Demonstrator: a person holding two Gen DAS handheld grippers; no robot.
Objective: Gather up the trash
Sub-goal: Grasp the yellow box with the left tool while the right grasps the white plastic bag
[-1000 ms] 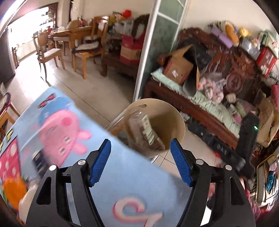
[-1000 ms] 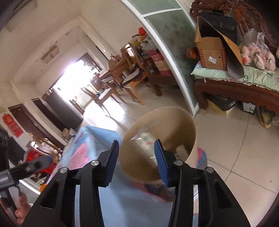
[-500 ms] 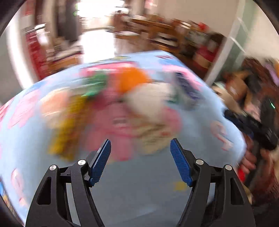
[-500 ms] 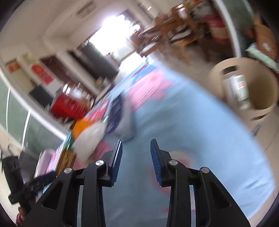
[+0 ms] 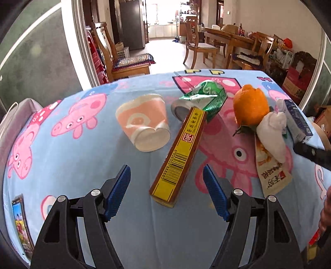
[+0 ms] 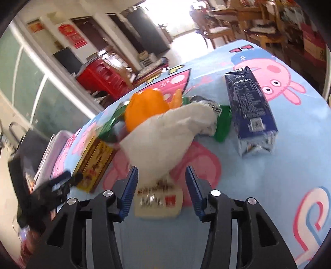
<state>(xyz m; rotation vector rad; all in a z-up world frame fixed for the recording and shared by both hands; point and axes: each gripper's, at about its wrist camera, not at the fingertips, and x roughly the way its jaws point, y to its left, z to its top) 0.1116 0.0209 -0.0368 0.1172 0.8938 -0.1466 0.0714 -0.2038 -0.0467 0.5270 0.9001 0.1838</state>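
Pale tiled floor (image 5: 165, 44) running to a bright far doorway (image 5: 160, 12) — daylight pouring in, wooden dining table (image 5: 227, 36) and chairs (image 5: 198, 44) far right, dark fridge (image 5: 132, 22) beyond, green glass partition (image 5: 37, 62) at left, red crates (image 6: 101, 79), cartoon-pig tablecloth (image 5: 62, 157) near.

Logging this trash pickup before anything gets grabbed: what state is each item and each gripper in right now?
Left gripper: jaws open, empty.
Right gripper: jaws open, empty.
Paper cup: on its side, dented.
Yellow box: lying flat, far end on the green wrapper.
Green wrapper: crumpled.
Orange peel: hollow, split.
White tissue: wadded.
Blue carton: lying flat.
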